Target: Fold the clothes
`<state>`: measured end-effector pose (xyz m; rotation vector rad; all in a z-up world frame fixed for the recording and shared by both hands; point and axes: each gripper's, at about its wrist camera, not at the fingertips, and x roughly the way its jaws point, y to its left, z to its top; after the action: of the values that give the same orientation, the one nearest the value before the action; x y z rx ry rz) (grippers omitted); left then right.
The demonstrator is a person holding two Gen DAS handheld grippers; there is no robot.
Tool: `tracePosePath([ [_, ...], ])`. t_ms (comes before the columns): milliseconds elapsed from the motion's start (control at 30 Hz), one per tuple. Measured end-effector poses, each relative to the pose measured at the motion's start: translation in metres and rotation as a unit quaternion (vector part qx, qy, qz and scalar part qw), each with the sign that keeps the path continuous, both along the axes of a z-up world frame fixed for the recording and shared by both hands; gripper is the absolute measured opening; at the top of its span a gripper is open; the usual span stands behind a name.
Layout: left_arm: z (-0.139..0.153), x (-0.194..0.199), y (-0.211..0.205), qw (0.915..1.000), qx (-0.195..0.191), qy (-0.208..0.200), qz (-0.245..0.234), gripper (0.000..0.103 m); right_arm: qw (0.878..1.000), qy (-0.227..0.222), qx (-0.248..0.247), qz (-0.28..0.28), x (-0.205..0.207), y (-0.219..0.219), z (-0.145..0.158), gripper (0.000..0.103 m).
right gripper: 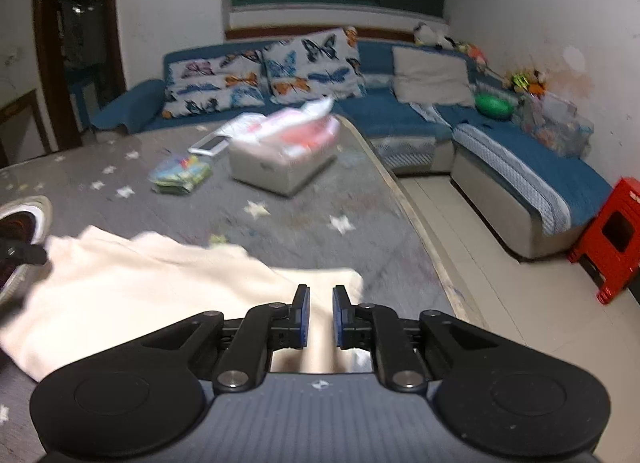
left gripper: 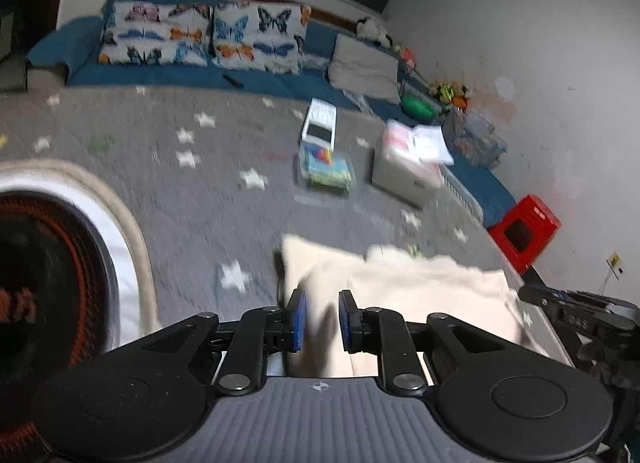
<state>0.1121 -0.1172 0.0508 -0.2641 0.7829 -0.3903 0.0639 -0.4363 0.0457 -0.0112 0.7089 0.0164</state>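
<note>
A cream garment (left gripper: pixel 420 287) lies flat on the grey star-print table cover (left gripper: pixel 200 199). My left gripper (left gripper: pixel 322 297) is over its near left part, blue pads apart, the cloth blurred in the gap and not visibly pinched. The other gripper's black body (left gripper: pixel 580 307) shows at the garment's right edge. In the right wrist view the garment (right gripper: pixel 140 283) spreads to the left, and my right gripper (right gripper: pixel 321 291) sits at its right corner. A narrow gap stands between its pads, with cloth showing through it. The left gripper's finger (right gripper: pixel 24 253) touches the garment's far left corner.
A round black-and-orange object with a white rim (left gripper: pixel 48 283) sits close on the left. Farther back on the table are a white box (right gripper: pixel 280 163), a stack of booklets (right gripper: pixel 180 175) and a phone-like device (right gripper: pixel 210 145). The table's edge (right gripper: pixel 420 231) runs right; a blue sofa (right gripper: pixel 500 151) and a red stool (right gripper: pixel 616 235) lie beyond.
</note>
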Motion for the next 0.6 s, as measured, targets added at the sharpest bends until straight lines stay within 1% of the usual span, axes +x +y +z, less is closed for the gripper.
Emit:
tracePosePath([
  [100,0.004,0.006,-0.006,0.9999,-0.007,-0.005,-0.011,0.017,1.000,-0.001,0.005,0.020,0.007,0.013,0.002,0.011],
  [167,0.003,0.009,-0.016,0.9996,-0.006,-0.006,-0.028,0.017,1.000,0.000,0.009,0.027,0.013,0.021,-0.002,0.011],
  [267,0.000,0.013,-0.033,0.9985,-0.002,-0.006,-0.055,0.017,0.999,0.004,0.017,0.029,0.024,0.030,-0.011,0.011],
  [367,-0.006,0.019,-0.047,0.9975,0.001,-0.003,-0.071,0.017,0.999,0.007,0.017,0.027,0.032,0.035,-0.019,0.011],
  [500,-0.018,0.031,-0.061,0.9969,0.020,0.005,-0.076,0.017,1.000,0.013,0.020,0.019,0.039,0.036,-0.029,0.012],
  [600,-0.029,0.039,-0.061,0.9974,0.023,0.019,-0.066,0.017,0.999,0.009,0.024,0.019,0.035,0.034,-0.028,0.012],
])
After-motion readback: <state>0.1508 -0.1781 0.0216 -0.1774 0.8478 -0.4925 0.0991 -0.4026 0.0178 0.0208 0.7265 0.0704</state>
